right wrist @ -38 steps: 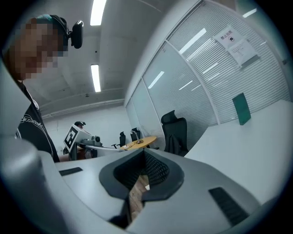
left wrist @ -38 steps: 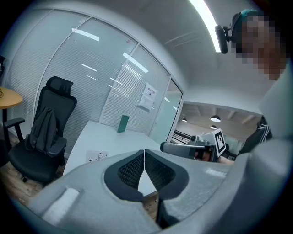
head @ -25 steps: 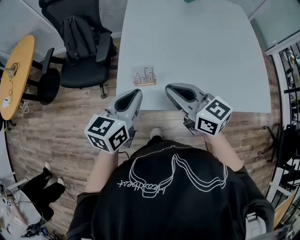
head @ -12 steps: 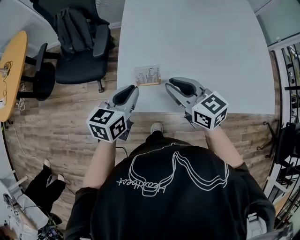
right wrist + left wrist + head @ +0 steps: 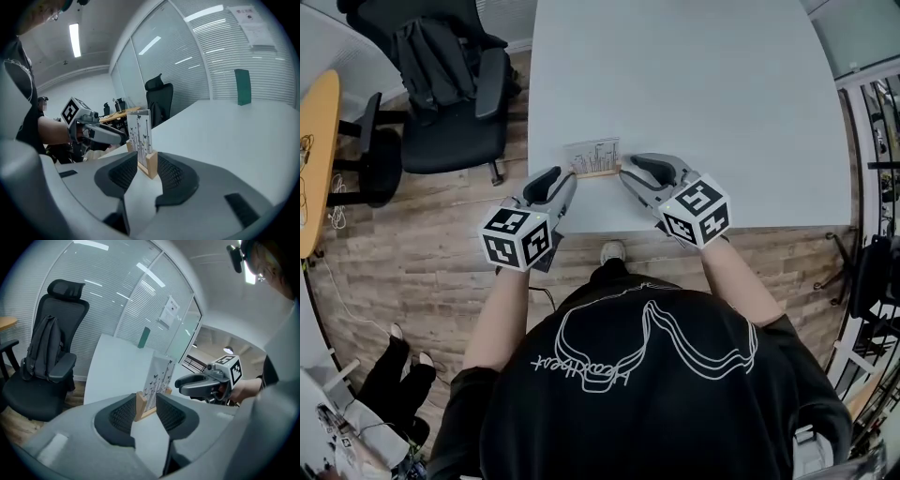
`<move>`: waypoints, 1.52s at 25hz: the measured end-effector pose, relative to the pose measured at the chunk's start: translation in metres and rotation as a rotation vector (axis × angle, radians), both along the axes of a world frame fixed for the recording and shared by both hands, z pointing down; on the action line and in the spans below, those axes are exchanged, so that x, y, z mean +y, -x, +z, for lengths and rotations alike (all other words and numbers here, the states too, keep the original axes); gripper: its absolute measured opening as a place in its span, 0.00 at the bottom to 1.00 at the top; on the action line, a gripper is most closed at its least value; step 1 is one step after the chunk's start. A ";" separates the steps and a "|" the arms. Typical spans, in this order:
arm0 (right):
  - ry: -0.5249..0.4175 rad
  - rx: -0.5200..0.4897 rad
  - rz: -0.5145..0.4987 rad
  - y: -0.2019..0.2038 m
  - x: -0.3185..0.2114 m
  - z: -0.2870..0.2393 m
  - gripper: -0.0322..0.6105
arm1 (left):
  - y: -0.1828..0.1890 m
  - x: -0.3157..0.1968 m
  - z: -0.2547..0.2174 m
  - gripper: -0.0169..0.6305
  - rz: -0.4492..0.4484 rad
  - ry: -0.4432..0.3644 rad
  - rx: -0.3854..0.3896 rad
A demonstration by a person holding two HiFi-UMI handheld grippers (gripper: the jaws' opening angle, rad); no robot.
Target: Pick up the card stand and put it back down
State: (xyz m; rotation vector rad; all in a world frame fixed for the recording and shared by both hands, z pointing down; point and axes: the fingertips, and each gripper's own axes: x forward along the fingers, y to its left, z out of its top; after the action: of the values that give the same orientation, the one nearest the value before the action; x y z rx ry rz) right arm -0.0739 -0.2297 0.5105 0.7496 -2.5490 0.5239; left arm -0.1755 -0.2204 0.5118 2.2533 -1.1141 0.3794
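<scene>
The wooden-based card stand (image 5: 593, 158) sits upright near the table's (image 5: 694, 84) edge.

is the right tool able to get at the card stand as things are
Likely yes: the right tool has its jaws opening with the wooden end of the card stand between them, and nothing in the way.

Wide open across white tabletop (image 5: 694, 75) past wood-based printed card stand (image 5: 593, 159). Hemmed at left end by grey left gripper (image 5: 565, 175), jaws opening, wooden end between; same at right end, grey right gripper (image 5: 628, 171) opening round it. Clear from above. Black office chair (image 5: 450, 103) well left, beyond edge. Green upright block (image 5: 242, 87) far back.
</scene>
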 end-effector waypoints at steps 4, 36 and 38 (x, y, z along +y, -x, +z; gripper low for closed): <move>0.006 0.039 -0.003 -0.001 -0.003 0.014 0.29 | -0.007 -0.001 0.012 0.24 0.032 0.027 -0.007; -0.021 0.089 0.003 0.014 -0.015 0.040 0.21 | -0.010 -0.013 0.030 0.21 0.023 0.038 -0.072; -0.022 0.091 0.001 0.015 -0.015 0.040 0.21 | -0.009 -0.014 0.031 0.20 0.015 0.039 -0.077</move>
State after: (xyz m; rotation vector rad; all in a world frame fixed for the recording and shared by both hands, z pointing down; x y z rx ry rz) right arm -0.0885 -0.2450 0.5507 0.7652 -2.4742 0.4520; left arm -0.1662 -0.2342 0.5427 2.2302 -1.1197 0.4938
